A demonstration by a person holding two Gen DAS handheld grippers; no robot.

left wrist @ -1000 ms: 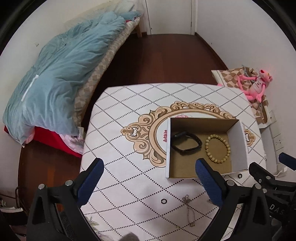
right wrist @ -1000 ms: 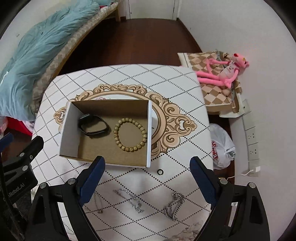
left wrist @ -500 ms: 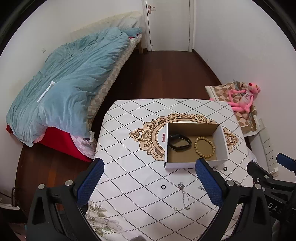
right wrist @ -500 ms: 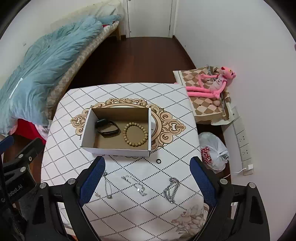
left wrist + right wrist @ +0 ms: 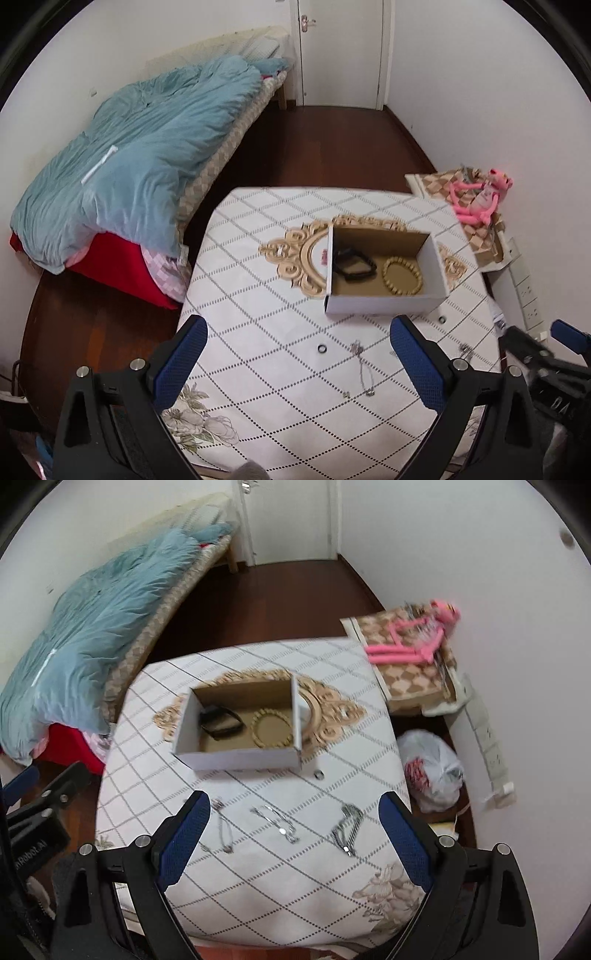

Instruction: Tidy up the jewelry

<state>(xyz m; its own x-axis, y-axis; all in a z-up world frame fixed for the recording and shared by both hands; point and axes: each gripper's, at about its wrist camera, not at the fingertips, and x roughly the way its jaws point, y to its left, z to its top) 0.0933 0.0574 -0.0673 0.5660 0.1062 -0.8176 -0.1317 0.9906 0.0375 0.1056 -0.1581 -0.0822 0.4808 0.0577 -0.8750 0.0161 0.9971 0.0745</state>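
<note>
Two grippers, left (image 5: pixel 298 356) and right (image 5: pixel 294 829), spread wide, holding nothing. Cardboard box (image 5: pixel 240 755) lies ahead of both, with black band (image 5: pixel 221 722) and bead bracelet (image 5: pixel 272 732) inside. Three chains (image 5: pixel 277 819) between right fingers.

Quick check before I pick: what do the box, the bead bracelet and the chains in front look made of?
Box: cardboard, white outside, raw brown inside, matte.
Bead bracelet: tan round beads with a dull look, probably wood; blur leaves it open.
Chains: thin silvery links with bright glints, so likely metal.
Black band beside the beads: smooth dark loop, maybe rubber or plastic.
</note>
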